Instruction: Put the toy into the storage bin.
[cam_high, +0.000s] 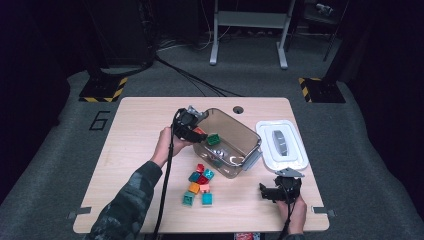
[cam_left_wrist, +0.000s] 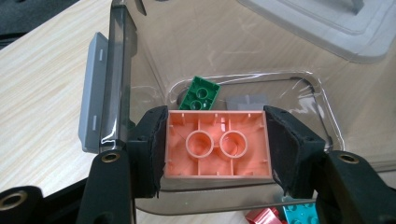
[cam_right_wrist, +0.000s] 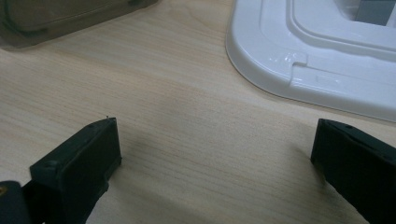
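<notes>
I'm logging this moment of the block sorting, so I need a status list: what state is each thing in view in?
Left gripper: shut on the orange block, held over the bin.
Right gripper: open, empty, over bare table.
Clear bin: uncovered, holding a green block and a grey piece.
White lid: off, lying flat beside the bin.
Loose blocks: clustered on the table, outside the bin.

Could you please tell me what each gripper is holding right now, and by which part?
The left gripper clamps an orange brick by its two short ends, underside facing the camera. The right gripper holds nothing.
</notes>
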